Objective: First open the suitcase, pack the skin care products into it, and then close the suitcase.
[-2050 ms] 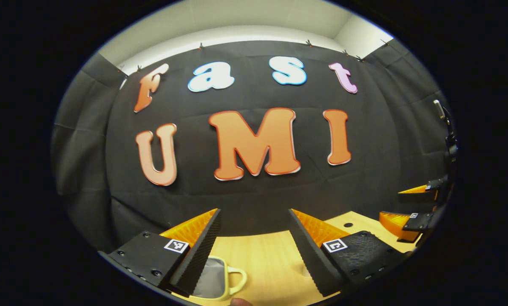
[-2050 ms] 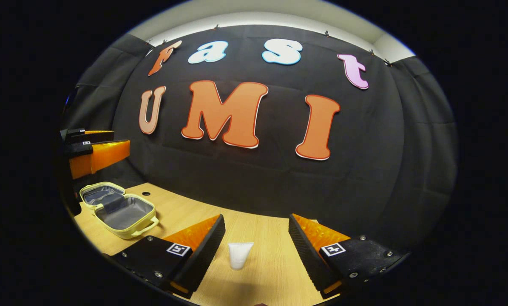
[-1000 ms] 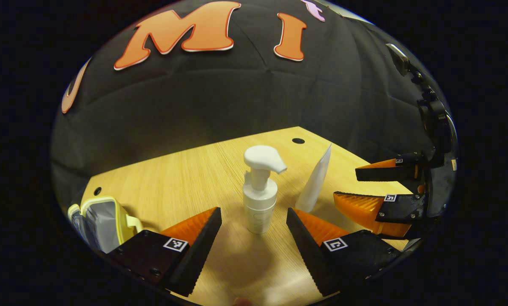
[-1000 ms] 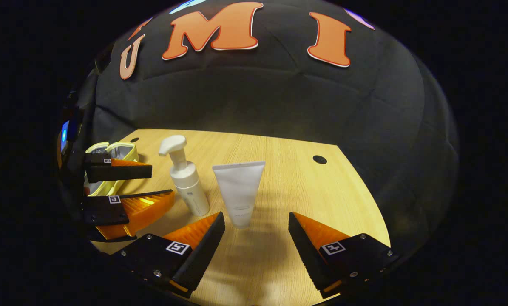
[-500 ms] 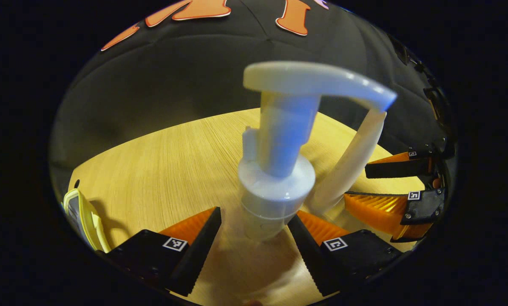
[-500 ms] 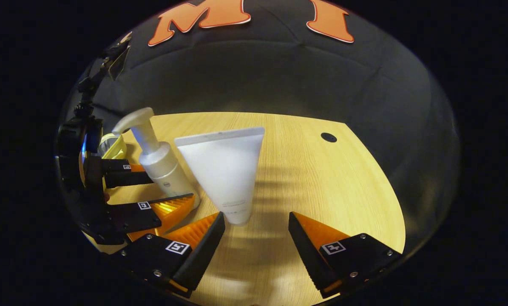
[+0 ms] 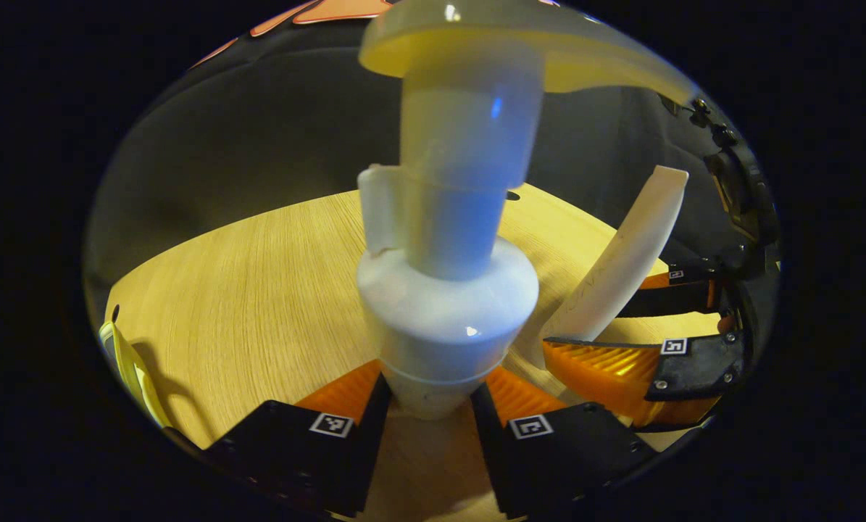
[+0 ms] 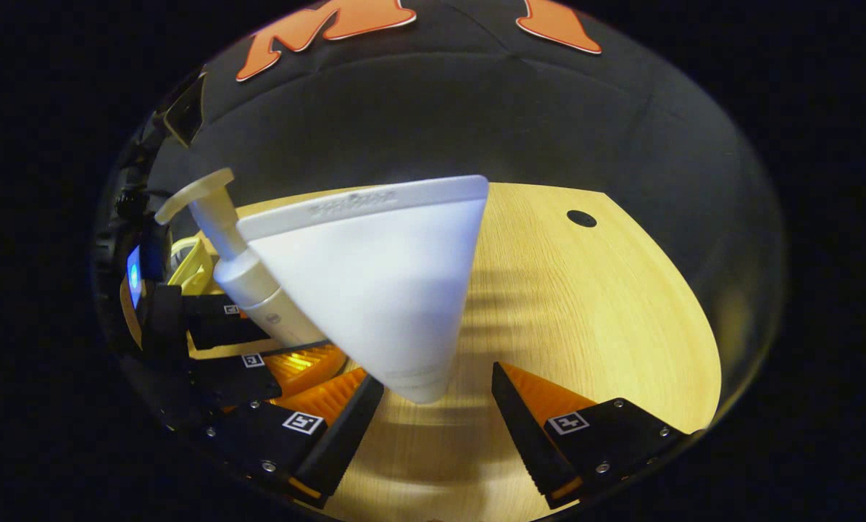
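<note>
A white pump bottle (image 7: 447, 290) stands upright on the wooden table (image 7: 259, 290), very close in the left gripper view. My left gripper (image 7: 425, 395) is shut on its lower body, both fingers pressing its sides; from the right gripper view the left gripper (image 8: 288, 333) clasps the pump bottle (image 8: 259, 290). A white tube (image 8: 382, 290) stands on its cap between the fingers of my right gripper (image 8: 436, 380), which is open and not touching it. The right gripper (image 7: 585, 322) and the tube (image 7: 621, 261) also appear at the right of the left gripper view. The pale yellow suitcase (image 7: 125, 362) lies far left.
A yellow edge of the suitcase (image 8: 190, 264) peeks out behind the left gripper. Bare wooden tabletop (image 8: 585, 304) stretches to the right, with a small round hole (image 8: 581, 217) near its back edge. Black cloth closes the booth behind.
Both grippers dropped from facing the wall and moved in on the products. The left fingers have closed onto the pump bottle; the right gripper came nearer the tube, still open.
</note>
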Demonstrator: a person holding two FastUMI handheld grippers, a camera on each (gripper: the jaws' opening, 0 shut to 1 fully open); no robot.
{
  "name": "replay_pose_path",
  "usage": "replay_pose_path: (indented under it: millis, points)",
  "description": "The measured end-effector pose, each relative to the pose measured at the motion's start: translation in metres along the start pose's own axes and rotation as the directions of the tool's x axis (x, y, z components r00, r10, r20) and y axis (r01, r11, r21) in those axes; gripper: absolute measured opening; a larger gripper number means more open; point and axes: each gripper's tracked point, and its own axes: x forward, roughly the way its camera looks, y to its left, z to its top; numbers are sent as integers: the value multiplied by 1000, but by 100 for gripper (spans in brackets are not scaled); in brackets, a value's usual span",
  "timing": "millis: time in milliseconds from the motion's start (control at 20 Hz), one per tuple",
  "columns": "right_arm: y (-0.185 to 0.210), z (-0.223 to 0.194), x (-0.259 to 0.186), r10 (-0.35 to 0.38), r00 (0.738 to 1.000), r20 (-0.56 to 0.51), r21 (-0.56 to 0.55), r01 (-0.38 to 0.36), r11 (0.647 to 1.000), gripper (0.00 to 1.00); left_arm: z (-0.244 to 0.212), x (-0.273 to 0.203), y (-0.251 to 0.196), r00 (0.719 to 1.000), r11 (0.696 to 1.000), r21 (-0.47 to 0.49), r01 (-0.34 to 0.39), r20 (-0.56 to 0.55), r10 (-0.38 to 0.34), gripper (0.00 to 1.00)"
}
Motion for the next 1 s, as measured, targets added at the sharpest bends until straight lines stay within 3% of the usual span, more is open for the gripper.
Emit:
replay_pose_path:
  millis: [300, 400, 550, 1000]
  points:
    - [0, -11, 22, 14, 1000, -22, 0, -14, 1000, 94, 17, -23, 12, 1000, 997, -72, -15, 8, 16, 60]
    - [5, -7, 25, 12, 1000, -15, 14, -12, 1000, 82, 24, -34, 18, 999, 997, -62, -38, 31, 40, 59]
    - [7, -8, 25, 1, 1000, -16, 15, 0, 1000, 56, 33, -49, 23, 997, 996, -65, -60, 49, 63, 60]
    - [22, 18, -26, 25, 999, 29, 7, -25, 1000, 50, 43, -110, 61, 976, 976, -135, -172, 108, 187, 59]
